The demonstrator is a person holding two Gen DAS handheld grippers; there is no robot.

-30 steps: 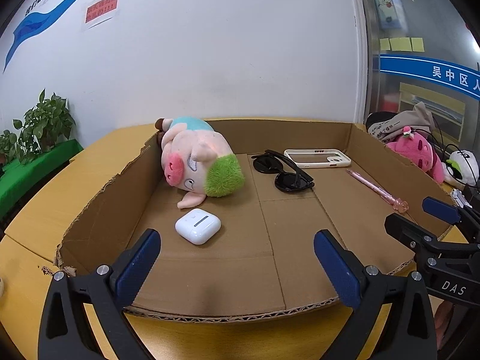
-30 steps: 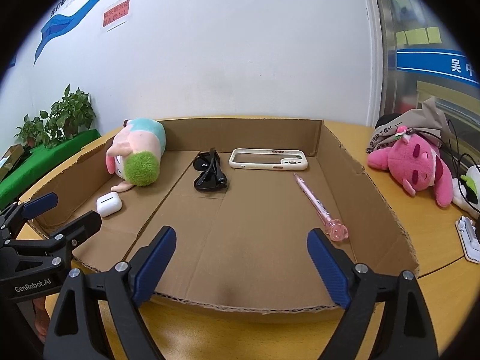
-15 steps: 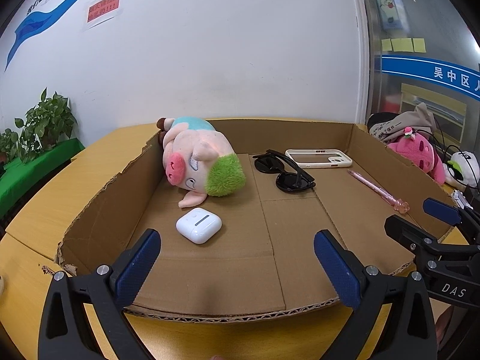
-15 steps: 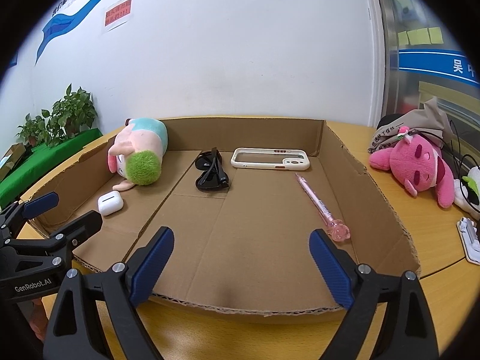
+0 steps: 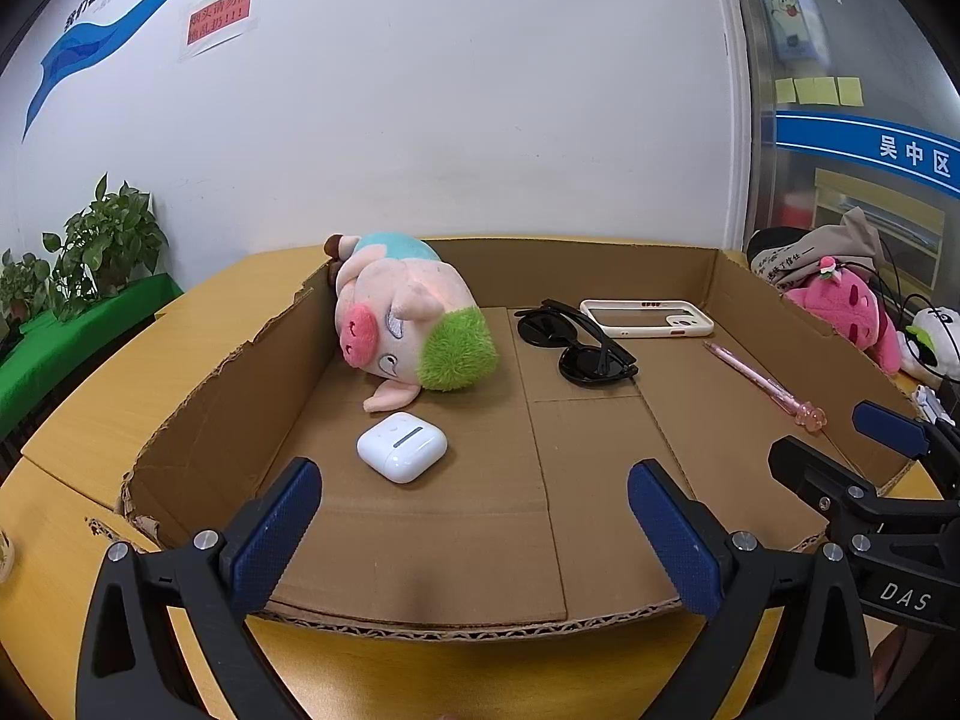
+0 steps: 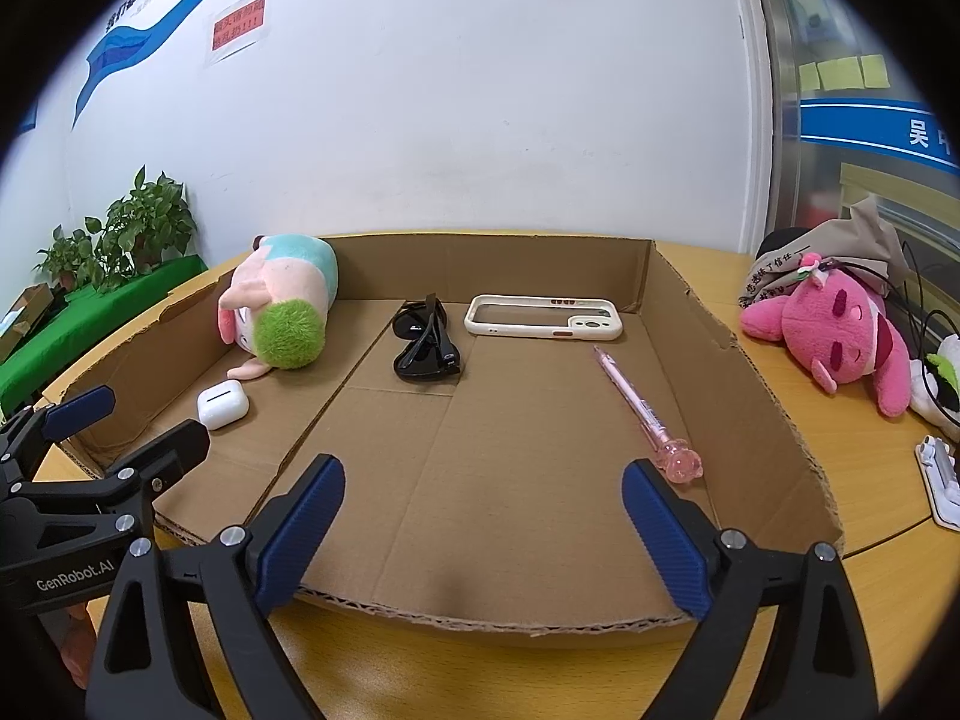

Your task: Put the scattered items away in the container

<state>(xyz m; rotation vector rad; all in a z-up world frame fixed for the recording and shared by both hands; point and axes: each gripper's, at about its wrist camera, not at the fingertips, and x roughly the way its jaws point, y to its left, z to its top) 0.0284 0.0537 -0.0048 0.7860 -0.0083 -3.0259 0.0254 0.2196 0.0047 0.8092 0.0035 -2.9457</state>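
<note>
Showing only in the right view – a pink plush [image 6: 834, 342]; both jaws wide, empty.

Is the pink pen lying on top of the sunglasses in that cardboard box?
No, the pink pen lies apart on the box floor, to the right of the sunglasses.

Both wrist views look forward and slightly down over the near edge of the cardboard box [image 5: 210, 396], close in. The left view sits nearer the plush pig [image 5: 414, 324], the right nearer the pink pen [image 6: 645, 411] (each catches the other gripper at its edge). The 2 share the box floor.
</note>
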